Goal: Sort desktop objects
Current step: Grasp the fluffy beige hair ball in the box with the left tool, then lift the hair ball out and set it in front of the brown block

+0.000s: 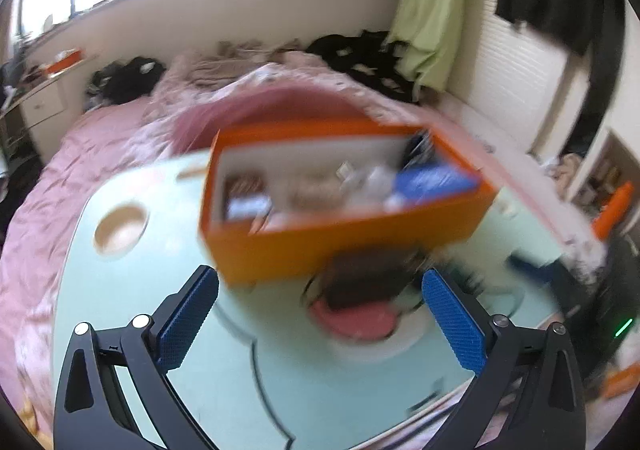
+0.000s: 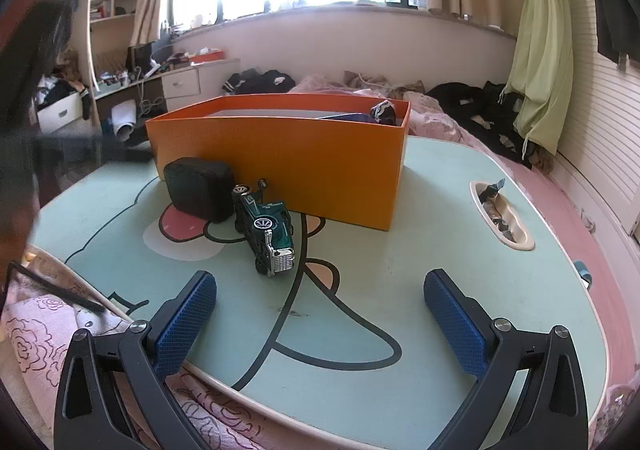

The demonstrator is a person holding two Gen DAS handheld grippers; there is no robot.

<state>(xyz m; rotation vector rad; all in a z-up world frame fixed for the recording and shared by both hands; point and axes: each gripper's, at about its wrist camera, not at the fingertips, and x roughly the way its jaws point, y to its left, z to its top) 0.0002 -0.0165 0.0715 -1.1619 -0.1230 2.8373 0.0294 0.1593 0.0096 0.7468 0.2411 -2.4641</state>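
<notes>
Fingers (image 2: 456, 324) spread on both grippers, angled down over table (image 2: 400, 290).

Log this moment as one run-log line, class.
left claw: open, empty | right claw: open, empty | toy car, black case: outside orange box

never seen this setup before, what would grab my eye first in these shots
The bright orange box dominates, standing open-topped in the middle of the mint cartoon-print table with odds and ends inside. Just in front of it sit a green toy car and a black case leaning against the box wall. Both pairs of tongs, left and right, are open and empty.
</notes>
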